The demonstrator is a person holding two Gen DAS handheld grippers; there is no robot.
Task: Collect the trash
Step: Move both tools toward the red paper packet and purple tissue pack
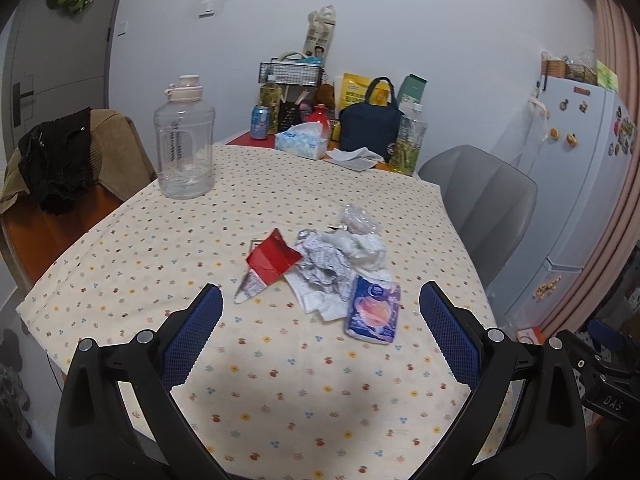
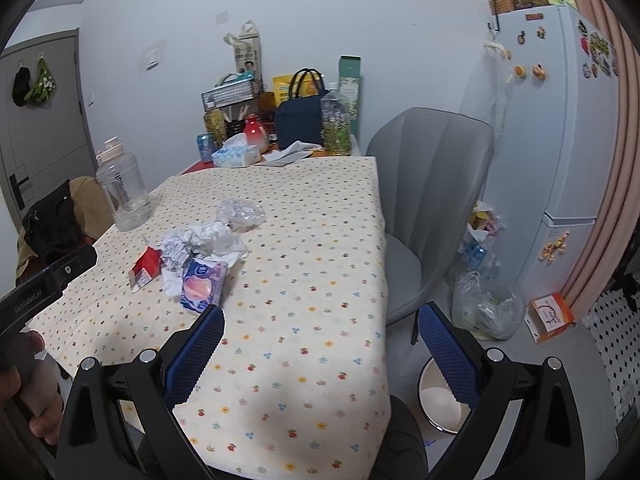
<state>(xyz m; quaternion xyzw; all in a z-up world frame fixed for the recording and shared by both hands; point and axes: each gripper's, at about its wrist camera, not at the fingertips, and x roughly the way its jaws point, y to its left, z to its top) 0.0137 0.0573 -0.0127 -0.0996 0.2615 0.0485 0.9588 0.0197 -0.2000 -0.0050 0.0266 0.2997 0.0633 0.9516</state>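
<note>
A heap of trash lies mid-table on the dotted tablecloth [image 1: 280, 380]: a torn red carton [image 1: 272, 260] [image 2: 147, 266], crumpled printed paper [image 1: 324, 264] [image 2: 178, 250], white tissue [image 1: 362, 246], a clear plastic wrapper [image 1: 354, 218] [image 2: 240, 212] and a blue-purple packet [image 1: 374, 312] [image 2: 202, 284]. My left gripper [image 1: 320, 300] is open just short of the heap, nothing between its fingers. My right gripper [image 2: 320, 320] is open over the table's right part, the packet just beyond its left fingertip. A small white bin [image 2: 440, 400] stands on the floor below the table's right edge.
A big clear water jug [image 1: 184, 144] stands at the table's left. Bottles, a tissue box [image 1: 302, 142], a navy bag [image 1: 372, 126] crowd the far end. A grey chair [image 2: 428, 200] sits right of the table, trash bags [image 2: 486, 308] and a fridge [image 2: 560, 140] beyond. Clothes drape a left chair [image 1: 60, 160].
</note>
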